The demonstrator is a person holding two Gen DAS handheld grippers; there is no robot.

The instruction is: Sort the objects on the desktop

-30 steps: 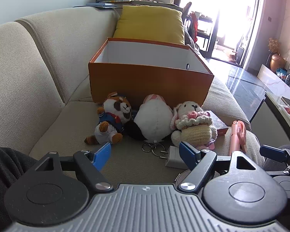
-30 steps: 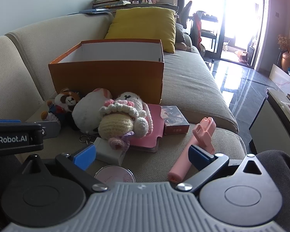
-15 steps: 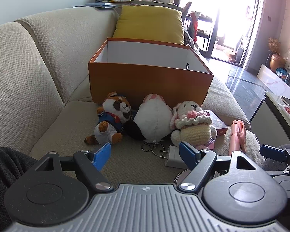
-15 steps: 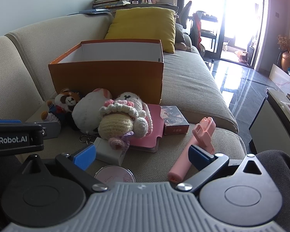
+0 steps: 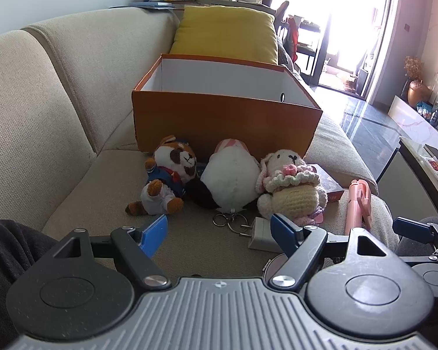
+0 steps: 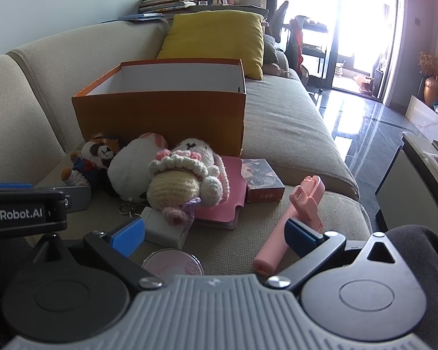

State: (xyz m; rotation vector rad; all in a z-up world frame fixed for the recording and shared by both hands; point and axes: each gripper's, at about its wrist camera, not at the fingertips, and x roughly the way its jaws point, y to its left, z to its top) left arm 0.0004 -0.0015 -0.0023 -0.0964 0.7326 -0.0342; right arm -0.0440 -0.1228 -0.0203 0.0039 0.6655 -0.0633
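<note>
Now, by item:
Left tool (image 5: 219,230): spread wide and empty, low over the sofa seat, its blue pads (image 5: 154,232) apart with nothing between them.
Right tool (image 6: 216,234): likewise spread and empty, its pads (image 6: 128,234) apart above the near clutter; its tip also shows at the right edge of the left view.
Box (image 5: 224,122): orange outside, white inside, open-topped, on the sofa (image 5: 43,102) behind the toys; what lies in it cannot be seen.
Pillow (image 5: 226,33): yellow, upright behind the box.
Raccoon toy (image 5: 168,179): in front of the box's left end, lying back.
White plush (image 5: 230,182): between raccoon and bunny, touching both, with key rings (image 5: 230,220) at its near end.
Bunny (image 6: 184,175): crocheted, frilled collar, lying partly on the pink wallet (image 6: 227,201).
Card pack (image 6: 262,183): just right of the wallet, touching it.
Charger (image 6: 163,227): white, just in front of the bunny, beside the right tool's left pad.
Mirror (image 6: 172,264): round, pink, closest to the right tool, partly hidden by its body.
Pink stick (image 6: 292,218): lying lengthwise near the seat's front edge, beside the right tool's right pad.
Person: dark cloth at the lower edges of both views.
</note>
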